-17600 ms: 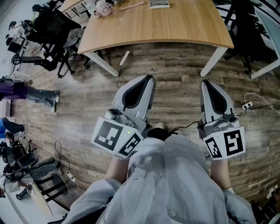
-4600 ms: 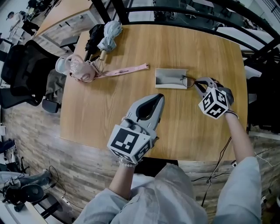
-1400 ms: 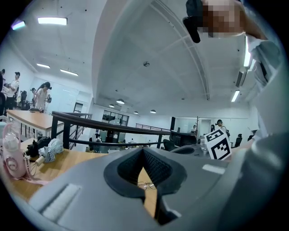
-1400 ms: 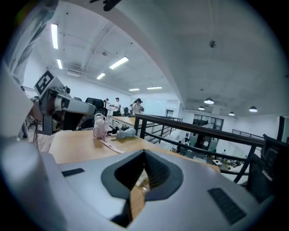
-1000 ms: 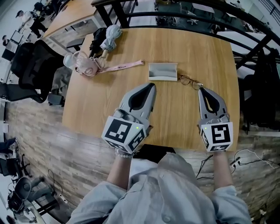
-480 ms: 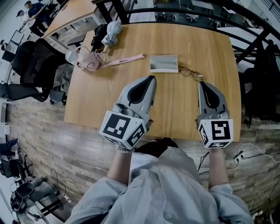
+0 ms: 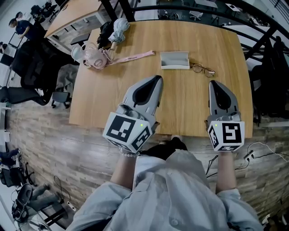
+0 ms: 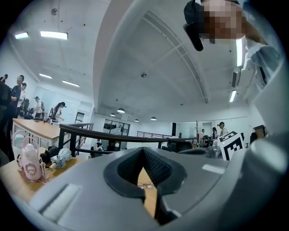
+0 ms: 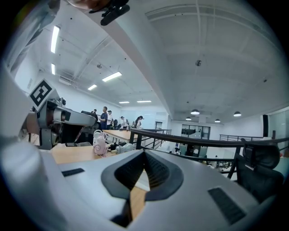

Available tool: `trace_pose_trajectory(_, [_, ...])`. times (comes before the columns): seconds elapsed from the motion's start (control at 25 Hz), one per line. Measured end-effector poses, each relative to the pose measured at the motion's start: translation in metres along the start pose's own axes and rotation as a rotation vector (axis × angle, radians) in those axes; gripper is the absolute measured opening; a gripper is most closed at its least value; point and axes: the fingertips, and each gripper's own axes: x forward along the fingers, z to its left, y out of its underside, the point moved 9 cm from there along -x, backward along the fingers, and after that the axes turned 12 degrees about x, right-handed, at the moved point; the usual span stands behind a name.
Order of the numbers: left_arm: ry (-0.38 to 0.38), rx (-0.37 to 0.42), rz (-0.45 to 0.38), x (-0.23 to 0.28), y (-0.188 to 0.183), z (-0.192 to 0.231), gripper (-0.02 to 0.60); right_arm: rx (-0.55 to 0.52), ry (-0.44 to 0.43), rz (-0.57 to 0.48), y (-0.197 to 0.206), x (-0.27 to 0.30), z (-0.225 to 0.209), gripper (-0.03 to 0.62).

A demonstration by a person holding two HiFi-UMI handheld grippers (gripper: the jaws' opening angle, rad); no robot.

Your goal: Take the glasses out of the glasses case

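Observation:
The pale grey glasses case point(image 7: 175, 60) lies open on the far half of the wooden table point(image 7: 108, 99). Thin-framed glasses point(image 7: 202, 69) lie on the tabletop just right of the case, outside it. My left gripper point(image 7: 156, 80) hovers over the table's middle, shut and empty, well short of the case. My right gripper point(image 7: 214, 84) is shut too, with nothing in it, a short way in front of the glasses. In the left gripper view the glasses point(image 8: 145, 185) show small through the gap below the closed tips point(image 8: 143, 151). The right gripper view shows its tips point(image 9: 144, 153) together.
A pink bottle point(image 7: 92, 56) with a pink strap point(image 7: 131, 57) lies at the far left of the table, beside a folded umbrella point(image 7: 117, 28) and a dark bag point(image 7: 104, 30). Black office chairs point(image 7: 31, 67) stand left; a dark railing point(image 7: 189, 9) runs behind.
The glasses, held at the case's right end by my right gripper 4.6 s ago, now lie free on the table. Both grippers have drawn back toward the near edge.

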Motion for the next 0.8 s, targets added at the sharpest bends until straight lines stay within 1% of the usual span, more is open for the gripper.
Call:
trace_pose_trajectory(0.2, [0.024,-0.007,0.0,-0.015,0.002,-0.004,0.003,-0.022,0.015,0.001,-0.001,-0.018,0.018,0.002])
trace_pose_trajectory(0.28, [0.037,-0.004,-0.004,-0.018,0.001,-0.006,0.003,-0.024,0.022,-0.002,-0.002,-0.023,0.021,0.002])
trace_pose_trajectory(0.4, [0.038,-0.002,-0.012,-0.021,-0.002,-0.009,0.003,-0.021,0.028,-0.015,-0.006,-0.03,0.022,0.002])
trace_pose_trajectory(0.52, [0.027,0.006,-0.013,-0.023,-0.006,-0.014,0.003,-0.021,0.02,-0.029,-0.011,-0.036,0.021,0.002])
trace_pose_trajectory(0.8, [-0.03,0.006,-0.018,-0.026,-0.018,-0.023,0.003,-0.012,-0.027,-0.054,-0.017,-0.041,0.012,0.002])
